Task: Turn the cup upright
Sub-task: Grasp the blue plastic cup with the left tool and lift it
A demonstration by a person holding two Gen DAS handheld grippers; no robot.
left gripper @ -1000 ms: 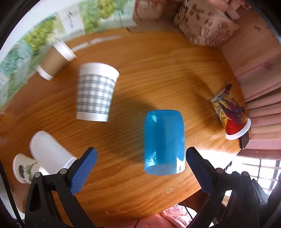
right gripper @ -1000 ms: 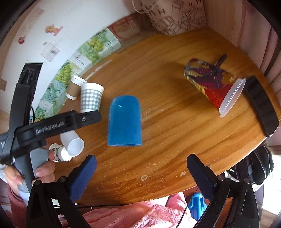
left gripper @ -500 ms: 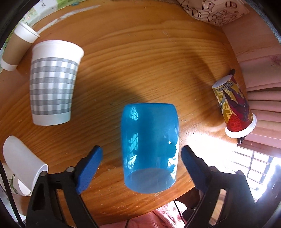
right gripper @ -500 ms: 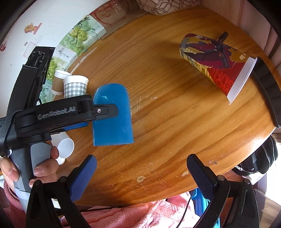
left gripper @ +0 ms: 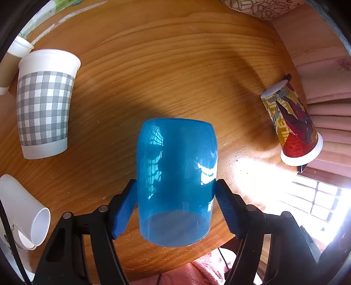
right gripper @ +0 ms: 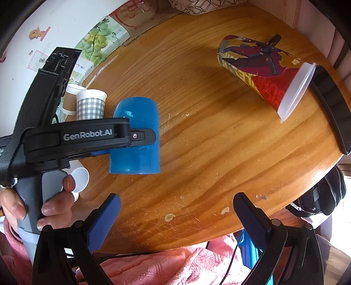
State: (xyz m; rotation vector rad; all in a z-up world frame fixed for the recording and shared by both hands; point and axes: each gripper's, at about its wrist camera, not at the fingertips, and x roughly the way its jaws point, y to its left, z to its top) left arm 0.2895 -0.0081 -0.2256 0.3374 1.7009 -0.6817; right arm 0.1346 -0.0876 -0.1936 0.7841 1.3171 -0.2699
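A blue plastic cup (left gripper: 176, 175) stands upside down on the round wooden table (left gripper: 153, 65), near its front edge. My left gripper (left gripper: 175, 210) has its blue pads (left gripper: 122, 210) pressed on both sides of the cup's lower half. In the right wrist view the cup (right gripper: 136, 136) shows at centre left with the left gripper's finger across it. My right gripper (right gripper: 175, 219) is open and empty, above the table's front edge.
A grey checked cup (left gripper: 43, 103) stands upright at left, with a brown cup (left gripper: 11, 63) behind it. A white cup (left gripper: 24, 210) lies on its side at lower left. A red printed cup (left gripper: 289, 122) lies at the right edge. A patterned bag (left gripper: 258, 6) sits at the back.
My left gripper has moved forward around the blue cup and closed its pads onto it. The right gripper has stayed open and shifted slightly.
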